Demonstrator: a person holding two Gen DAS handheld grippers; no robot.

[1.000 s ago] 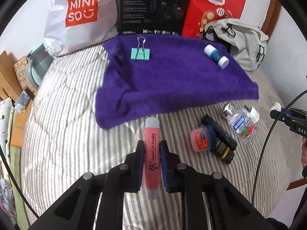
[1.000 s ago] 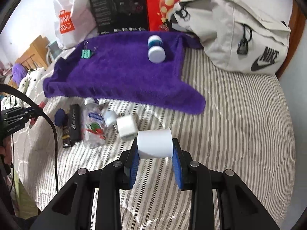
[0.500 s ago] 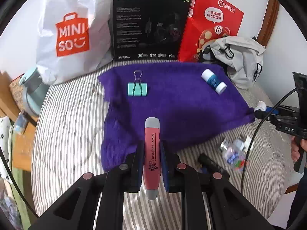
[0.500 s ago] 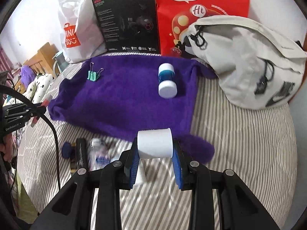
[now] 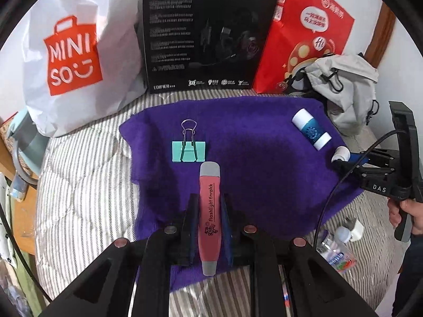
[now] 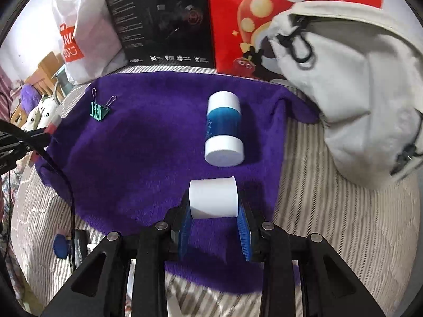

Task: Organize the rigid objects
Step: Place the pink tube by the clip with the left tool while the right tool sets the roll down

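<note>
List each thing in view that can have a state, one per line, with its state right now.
left gripper: shut on the pink flashlight, above the purple towel.
right gripper: shut on the white cylinder.
blue-and-white container: lying on its side on the towel.
green binder clip: lying on the towel, closed.
grey bag: slumped on the bed.

Hidden and cut-off parts on the bed

The small print on the black box [image 5: 208, 34] is too blurred to read. The clear bottle [image 5: 333, 251] at near right is partly behind the left gripper's frame, and the red bag [image 6: 267, 18] is partly hidden by the grey backpack [image 6: 357, 79], top cropped.
</note>
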